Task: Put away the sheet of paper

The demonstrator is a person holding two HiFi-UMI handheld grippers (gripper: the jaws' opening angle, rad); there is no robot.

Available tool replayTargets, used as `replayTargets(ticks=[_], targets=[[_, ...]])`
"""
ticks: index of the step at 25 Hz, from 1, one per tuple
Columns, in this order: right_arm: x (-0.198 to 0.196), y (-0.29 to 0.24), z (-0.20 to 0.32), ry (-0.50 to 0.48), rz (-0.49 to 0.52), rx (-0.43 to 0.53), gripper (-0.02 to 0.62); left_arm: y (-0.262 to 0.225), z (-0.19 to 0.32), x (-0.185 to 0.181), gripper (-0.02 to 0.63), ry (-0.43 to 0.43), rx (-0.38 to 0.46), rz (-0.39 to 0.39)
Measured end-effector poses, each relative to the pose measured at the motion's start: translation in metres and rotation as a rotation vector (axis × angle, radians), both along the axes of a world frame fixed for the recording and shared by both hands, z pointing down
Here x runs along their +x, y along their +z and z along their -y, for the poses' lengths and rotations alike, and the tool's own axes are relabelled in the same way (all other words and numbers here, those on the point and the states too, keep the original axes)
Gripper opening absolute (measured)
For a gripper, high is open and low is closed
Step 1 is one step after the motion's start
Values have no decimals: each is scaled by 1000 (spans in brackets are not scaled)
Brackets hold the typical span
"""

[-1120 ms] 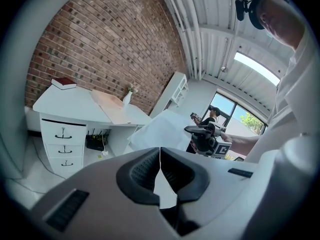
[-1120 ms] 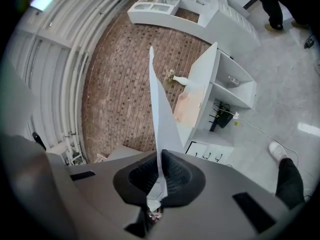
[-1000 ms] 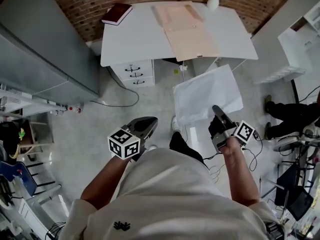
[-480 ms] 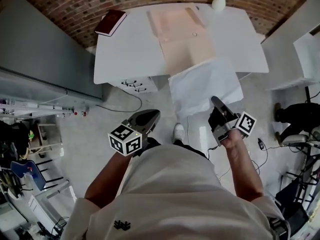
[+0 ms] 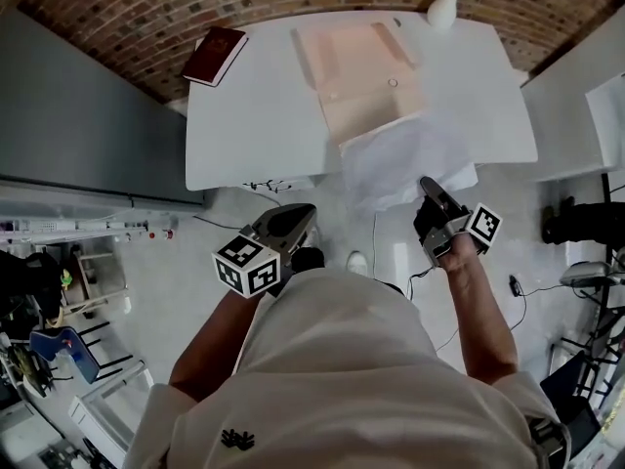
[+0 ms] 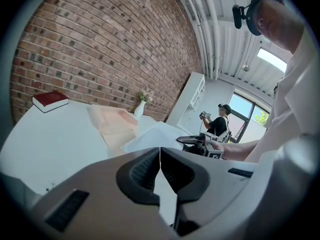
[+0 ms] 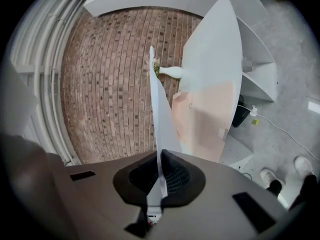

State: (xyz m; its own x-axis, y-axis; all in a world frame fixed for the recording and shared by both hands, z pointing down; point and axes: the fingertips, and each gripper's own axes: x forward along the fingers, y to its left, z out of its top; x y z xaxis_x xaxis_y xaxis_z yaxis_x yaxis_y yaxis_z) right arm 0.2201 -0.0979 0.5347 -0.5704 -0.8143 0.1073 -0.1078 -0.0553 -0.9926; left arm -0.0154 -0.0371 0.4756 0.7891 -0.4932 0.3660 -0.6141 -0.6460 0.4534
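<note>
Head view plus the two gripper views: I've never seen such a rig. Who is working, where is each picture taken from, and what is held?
No robot: a person holds a claw in each hand. The head view comes from a camera on their head, looking down; each gripper view comes from a camera riding on one claw, looking along its jaws. The right claw pinches a white sheet of paper by its edge. The left claw is shut on nothing. Ahead stands a white table with a peach folder, a red book and a vase.
</note>
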Motion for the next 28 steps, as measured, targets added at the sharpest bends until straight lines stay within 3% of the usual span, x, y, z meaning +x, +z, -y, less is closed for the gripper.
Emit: replayTargets(ticks=[11,17,28], targets=[[-32,56,106,103,-38,-110,28,0,104,-59,26,106,2,9],[-33,95,148,71,-83,-190,28,1,140,-72,26,35,-4,13],[-22,117,214,-13,-104,-248,28,-9,179,-43,26,-73,-18,31]])
